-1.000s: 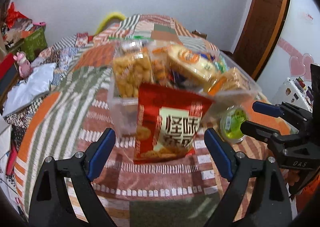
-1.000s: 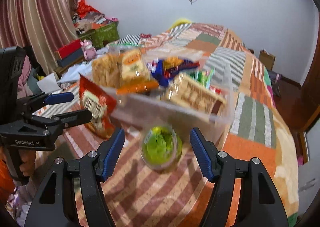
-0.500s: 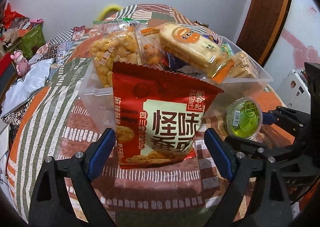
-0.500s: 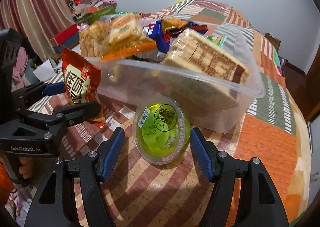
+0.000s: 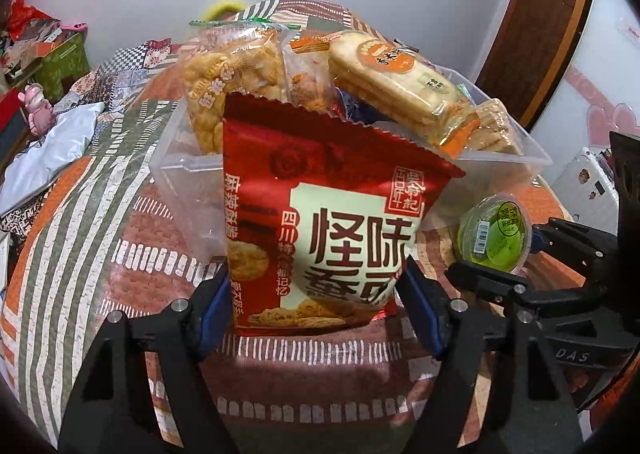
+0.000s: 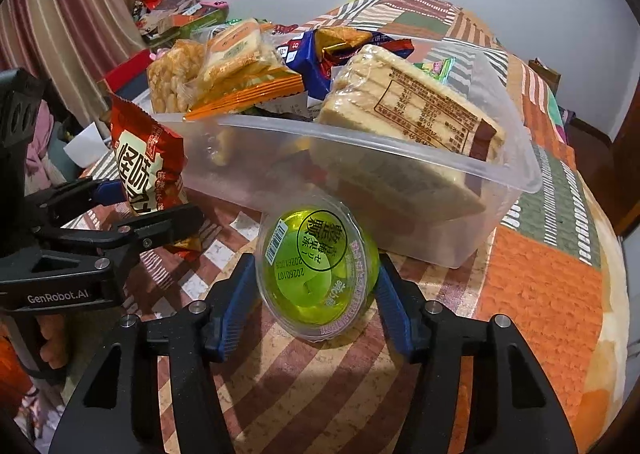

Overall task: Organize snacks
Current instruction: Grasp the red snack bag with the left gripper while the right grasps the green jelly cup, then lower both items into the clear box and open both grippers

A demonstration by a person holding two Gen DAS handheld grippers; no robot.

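A red snack bag (image 5: 320,222) with Chinese print stands on the bed against a clear plastic bin (image 5: 182,170). My left gripper (image 5: 316,306) has a blue pad on each side of the bag's lower part, touching it. A green jelly cup (image 6: 318,268) lies tilted in front of the bin (image 6: 512,178). My right gripper (image 6: 316,294) is closed around it, pads against its sides. The cup also shows in the left wrist view (image 5: 494,232), and the bag in the right wrist view (image 6: 146,166). The bin is piled with snack packs.
The bin holds a puffed snack bag (image 5: 232,70), a rice cracker pack (image 5: 392,74) and a wafer pack (image 6: 412,122). The patchwork quilt (image 5: 92,214) covers the bed. Boxes and clutter (image 6: 176,10) sit at the far left, a wooden door (image 5: 548,14) at the right.
Both grippers moved forward and closed in: the left onto the red bag, the right onto the green jelly cup. Both items now fill much more of their views.
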